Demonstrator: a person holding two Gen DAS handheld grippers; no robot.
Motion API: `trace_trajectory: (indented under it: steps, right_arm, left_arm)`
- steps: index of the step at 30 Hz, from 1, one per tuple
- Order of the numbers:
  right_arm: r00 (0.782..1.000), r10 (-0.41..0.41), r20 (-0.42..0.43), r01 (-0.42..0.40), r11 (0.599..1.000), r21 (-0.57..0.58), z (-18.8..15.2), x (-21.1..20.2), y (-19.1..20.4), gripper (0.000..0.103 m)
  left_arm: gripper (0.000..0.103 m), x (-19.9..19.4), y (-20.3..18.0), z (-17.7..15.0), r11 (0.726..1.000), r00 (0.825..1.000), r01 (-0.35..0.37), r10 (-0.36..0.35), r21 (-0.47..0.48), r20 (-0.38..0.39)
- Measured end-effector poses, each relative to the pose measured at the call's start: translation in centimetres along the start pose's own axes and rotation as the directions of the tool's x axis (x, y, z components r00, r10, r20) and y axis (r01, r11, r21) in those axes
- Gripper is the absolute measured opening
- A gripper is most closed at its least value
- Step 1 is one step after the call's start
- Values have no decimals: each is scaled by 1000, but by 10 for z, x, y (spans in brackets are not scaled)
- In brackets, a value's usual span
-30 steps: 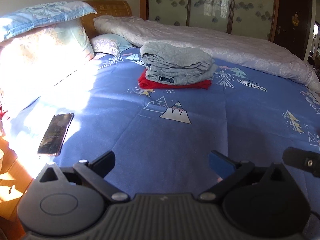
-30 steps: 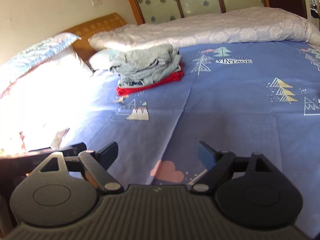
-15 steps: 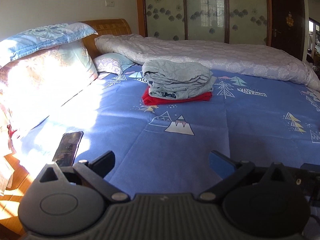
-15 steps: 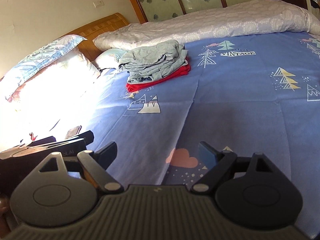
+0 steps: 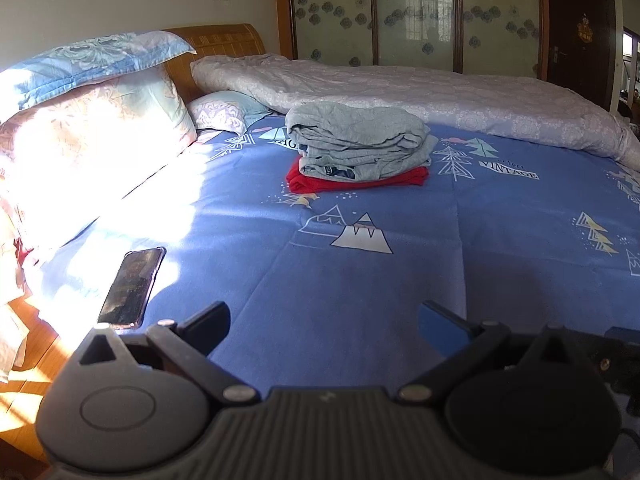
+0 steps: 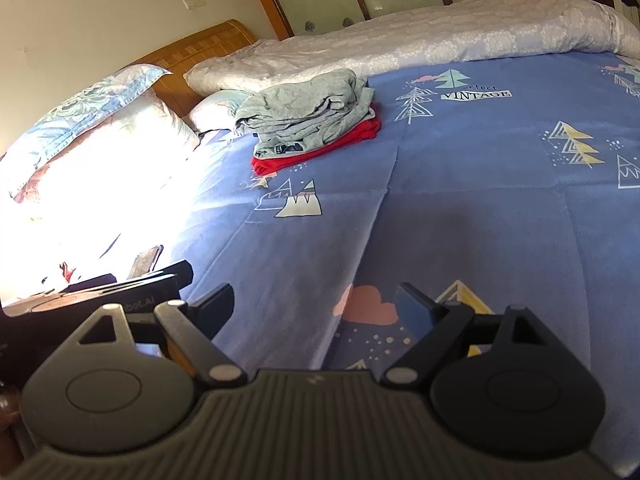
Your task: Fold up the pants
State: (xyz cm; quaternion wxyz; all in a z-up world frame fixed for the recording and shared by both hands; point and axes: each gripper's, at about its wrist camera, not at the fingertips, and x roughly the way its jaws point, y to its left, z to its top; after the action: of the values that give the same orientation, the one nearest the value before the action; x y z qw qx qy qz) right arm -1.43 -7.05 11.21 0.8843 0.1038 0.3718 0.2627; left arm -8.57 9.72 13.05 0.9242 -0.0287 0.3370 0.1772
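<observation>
Your left gripper (image 5: 324,322) spread wide, empty, low over near edge of blue printed bedsheet (image 5: 400,280). Your right gripper (image 6: 314,306) likewise released, gripping nothing. Folded grey pants (image 5: 360,144) stacked on folded red garment (image 5: 320,182), toward headboard end, just beside rolled white quilt (image 5: 440,96). Black smartphone (image 5: 132,288) flat near left edge.

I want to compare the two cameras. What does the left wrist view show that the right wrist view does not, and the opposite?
Only the left wrist view shows the whole phone lying flat on the blue sheet, and the dark door.

Only the right wrist view shows a pink cloud print between the open right gripper fingers.

Both share the folded grey pants on a red garment, pillows and the pale quilt. The left gripper is open too.
</observation>
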Motion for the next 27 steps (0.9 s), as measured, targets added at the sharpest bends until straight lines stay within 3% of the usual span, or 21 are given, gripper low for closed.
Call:
trace_trajectory:
  steps: [27]
  right_arm:
    - [999,-23,-35,24,999,27,-5,6,-2,90]
  left_arm:
    - [103,24,-12,-14,998,993,15,-9,57,-116]
